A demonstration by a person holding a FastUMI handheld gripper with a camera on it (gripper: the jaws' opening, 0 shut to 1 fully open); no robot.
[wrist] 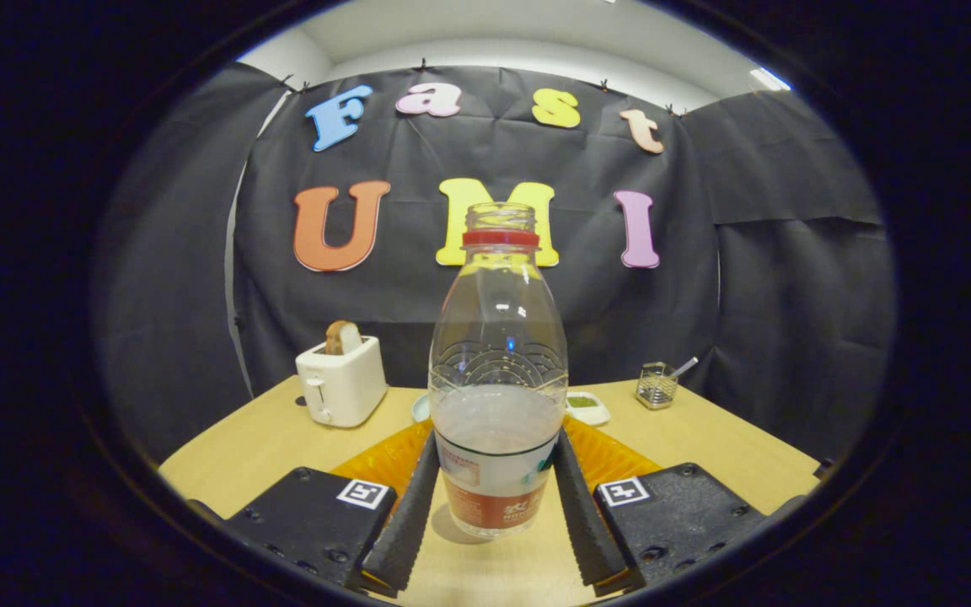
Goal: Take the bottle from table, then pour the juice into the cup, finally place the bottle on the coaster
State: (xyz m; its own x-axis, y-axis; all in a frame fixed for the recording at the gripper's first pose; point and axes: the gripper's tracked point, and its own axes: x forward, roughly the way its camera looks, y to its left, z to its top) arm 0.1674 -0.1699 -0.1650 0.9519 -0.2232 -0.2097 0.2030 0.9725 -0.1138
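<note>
Between the two fingers of the gripper (498,506) stands a clear plastic bottle (498,405), upright on a light wooden table (266,447), uncapped, with a red collar ring and cloudy liquid in its lower part. Both fingers press against its labelled sides, gripping it. An orange mat (384,459) lies behind the bottle. Farther back sit a white toaster (340,381) holding toast, a small white dish (587,407), and a wire holder (657,385).
</note>
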